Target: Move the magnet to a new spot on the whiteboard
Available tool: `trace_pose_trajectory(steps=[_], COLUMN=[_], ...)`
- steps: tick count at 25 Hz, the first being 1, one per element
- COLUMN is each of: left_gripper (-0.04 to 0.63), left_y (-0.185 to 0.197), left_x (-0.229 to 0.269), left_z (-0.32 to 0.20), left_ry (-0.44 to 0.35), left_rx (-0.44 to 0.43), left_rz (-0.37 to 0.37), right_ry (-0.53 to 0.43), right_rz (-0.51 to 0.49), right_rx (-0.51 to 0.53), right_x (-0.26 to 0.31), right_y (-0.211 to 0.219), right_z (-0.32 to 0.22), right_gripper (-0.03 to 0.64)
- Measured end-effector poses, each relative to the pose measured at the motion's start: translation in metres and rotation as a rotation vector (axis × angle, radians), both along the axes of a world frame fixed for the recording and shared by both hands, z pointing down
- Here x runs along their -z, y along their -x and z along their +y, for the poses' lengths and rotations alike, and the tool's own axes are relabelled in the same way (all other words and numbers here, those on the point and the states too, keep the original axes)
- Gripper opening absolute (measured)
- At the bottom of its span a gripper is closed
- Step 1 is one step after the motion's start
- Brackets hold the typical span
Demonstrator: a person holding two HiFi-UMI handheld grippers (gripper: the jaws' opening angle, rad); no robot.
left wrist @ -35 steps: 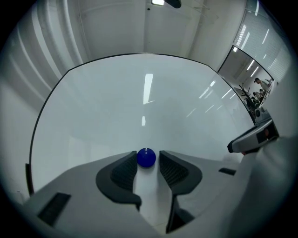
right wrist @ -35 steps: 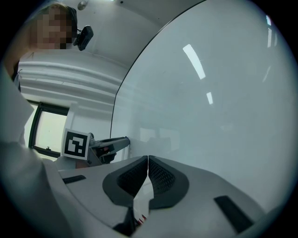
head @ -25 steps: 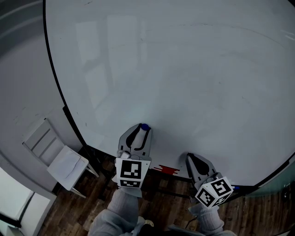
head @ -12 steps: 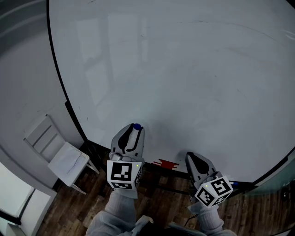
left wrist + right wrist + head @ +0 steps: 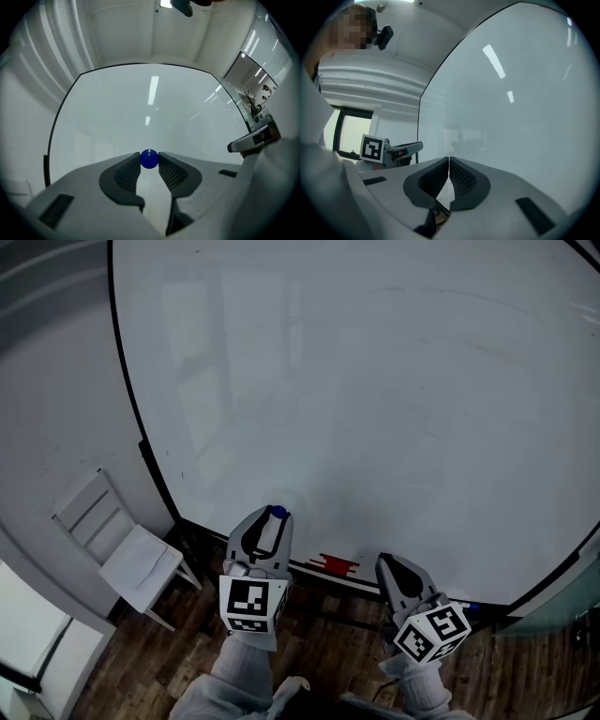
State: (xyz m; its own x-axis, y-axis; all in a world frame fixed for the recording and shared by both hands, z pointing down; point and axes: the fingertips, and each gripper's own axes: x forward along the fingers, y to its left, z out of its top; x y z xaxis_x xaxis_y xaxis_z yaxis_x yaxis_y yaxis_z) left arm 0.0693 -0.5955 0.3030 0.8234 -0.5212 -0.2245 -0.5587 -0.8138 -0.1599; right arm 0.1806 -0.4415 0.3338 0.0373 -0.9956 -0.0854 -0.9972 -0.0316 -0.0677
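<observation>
At lower edge of whiteboard [image 5: 394, 381], head view: left gripper [image 5: 273, 519] points at the board face, just above the bottom frame and towards the board's left side. Small blue ball-shaped magnet [image 5: 278, 513] sits at its tip.

Left gripper view: jaws part-way apart, ribbed pads [image 5: 129, 172] pressing on the magnet from both sides. Magnet is gripped right at the jaw tips, with white board surface behind it. Whether the magnet touches the board cannot be read from any view.

Right gripper [image 5: 386, 562]: lower and to the right of the left one, tips near the bottom frame of the board, well apart from the magnet. Right gripper view: jaws closed tip to tip, nothing between them. The left gripper's marker cube [image 5: 372, 148] shows at the left of that view, with the board filling the right.

Marker cube of right gripper [image 5: 431, 632] faces the head camera. Grey sleeves [image 5: 246, 667] behind both grippers.

Other items:
- red object [image 5: 335, 565] on the ledge under the board, between the two grippers; too small to identify.
- white chair [image 5: 117, 554] on the wood floor [image 5: 187, 643], left of the board and clear of both grippers.
</observation>
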Motion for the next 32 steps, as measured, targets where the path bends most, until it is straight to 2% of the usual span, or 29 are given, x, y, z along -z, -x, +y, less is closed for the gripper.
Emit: trace_pose_trajectory(steps=[7,14,19,26,32], left_gripper=[0.124,0.124,0.125,0.125,0.126], left_y=[0.019,0.048,0.054,0.036,-0.014], left_x=[-0.022,-0.062,-0.084,-0.087,-0.076], left_z=[0.02,0.035,0.046,0.06,0.081], left_ry=[0.047,0.131,0.181,0.172,0.142], left_rx=[0.002,0.026,0.024,-0.034,-0.145], left_rz=[-0.025,-0.039,-0.054,-0.071,-0.077], right_ry=[0.005,0.037,0.061,0.061,0.056], right_rz=[-0.015,-0.008,-0.013,-0.014,-0.018], right_rx=[-0.014,-0.026,-0.04,-0.087,-0.181], right_x=[-0.008,-0.026,-0.038,-0.04,-0.037], right_y=[0.008,0.018,0.023,0.015,-0.011], right_z=[0.024,0.043,0.054,0.075,0.106], right_gripper=[0.029,0.029,0.029,0.029,0.029])
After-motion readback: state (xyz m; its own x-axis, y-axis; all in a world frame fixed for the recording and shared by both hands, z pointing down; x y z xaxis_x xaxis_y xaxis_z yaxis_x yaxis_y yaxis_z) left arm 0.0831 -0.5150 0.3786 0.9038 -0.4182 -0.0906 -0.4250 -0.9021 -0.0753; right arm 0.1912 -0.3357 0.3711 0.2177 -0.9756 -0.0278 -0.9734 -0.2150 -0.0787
